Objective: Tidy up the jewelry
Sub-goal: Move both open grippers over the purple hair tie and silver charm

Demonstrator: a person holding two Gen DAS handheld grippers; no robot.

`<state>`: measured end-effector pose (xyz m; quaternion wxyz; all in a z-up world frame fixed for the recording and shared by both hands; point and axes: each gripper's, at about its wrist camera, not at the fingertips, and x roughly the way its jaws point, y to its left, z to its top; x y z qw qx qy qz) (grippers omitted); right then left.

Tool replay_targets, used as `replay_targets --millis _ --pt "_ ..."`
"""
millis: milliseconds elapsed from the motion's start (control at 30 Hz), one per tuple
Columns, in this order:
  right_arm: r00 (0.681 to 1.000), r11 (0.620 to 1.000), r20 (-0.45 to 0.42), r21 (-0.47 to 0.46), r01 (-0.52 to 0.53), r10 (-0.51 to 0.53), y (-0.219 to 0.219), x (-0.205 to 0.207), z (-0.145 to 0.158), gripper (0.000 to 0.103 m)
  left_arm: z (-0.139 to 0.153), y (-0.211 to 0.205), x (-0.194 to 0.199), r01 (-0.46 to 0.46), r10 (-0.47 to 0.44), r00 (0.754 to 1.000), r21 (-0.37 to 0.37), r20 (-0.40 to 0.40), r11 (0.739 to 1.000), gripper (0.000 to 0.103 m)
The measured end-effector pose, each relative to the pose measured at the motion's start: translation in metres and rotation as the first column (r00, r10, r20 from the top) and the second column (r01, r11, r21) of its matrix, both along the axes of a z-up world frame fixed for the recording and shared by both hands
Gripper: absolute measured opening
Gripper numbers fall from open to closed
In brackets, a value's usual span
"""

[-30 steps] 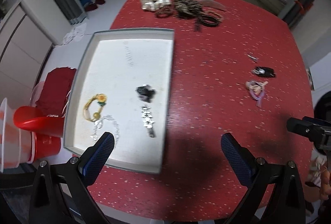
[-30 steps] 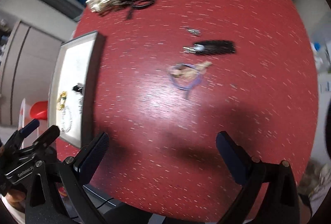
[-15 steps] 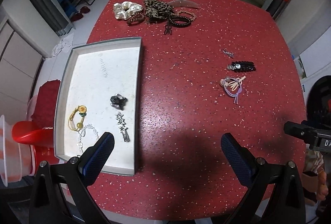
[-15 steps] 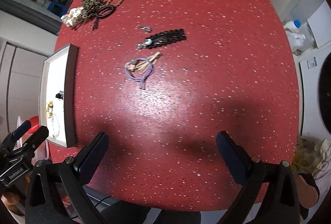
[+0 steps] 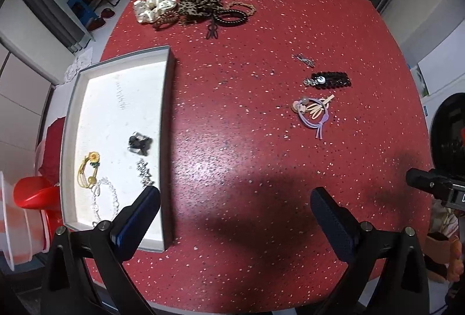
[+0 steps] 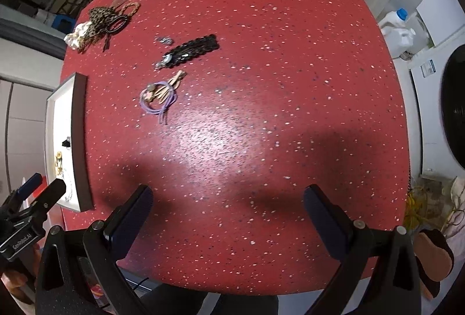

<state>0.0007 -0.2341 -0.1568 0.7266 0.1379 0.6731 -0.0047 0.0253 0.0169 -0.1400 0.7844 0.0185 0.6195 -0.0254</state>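
Both grippers hang wide open and empty above the near edge of the red tabletop (image 5: 247, 140): the left gripper (image 5: 232, 207) beside the grey tray (image 5: 167, 111), the right gripper (image 6: 229, 207) over bare surface. In the tray lie a yellow bracelet (image 5: 88, 169), a clear chain (image 5: 104, 198) and a black clip (image 5: 140, 143). Farther out sit a purple hair tie (image 5: 314, 111) and black beaded clip (image 5: 330, 80); a scrunchie pile (image 5: 191, 7) lies at the far edge.
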Motion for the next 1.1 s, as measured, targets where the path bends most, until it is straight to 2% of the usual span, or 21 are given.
replay_targets --millis 400,667,933,1100 --pt "0.999 1.000 0.025 -0.007 -0.028 0.028 -0.015 0.029 -0.009 0.103 -0.024 -0.027 0.026 0.021 -0.021 1.000 -0.003 -0.004 1.000 0.103" --pt "0.993 0.993 0.042 -0.031 -0.111 0.112 -0.010 0.054 -0.024 0.103 -0.053 -0.032 0.052 -0.040 0.038 0.999 -0.046 -0.027 0.998 0.103" --pt "0.973 0.975 0.095 -0.085 -0.205 0.212 -0.006 0.082 -0.046 0.103 -0.074 -0.043 0.072 -0.062 0.062 0.998 -0.082 -0.005 0.995 0.103" --pt "0.943 0.948 0.132 -0.128 -0.290 0.306 0.000 0.097 -0.056 0.103 -0.089 -0.050 0.077 -0.071 0.071 0.997 -0.115 -0.011 0.991 0.103"
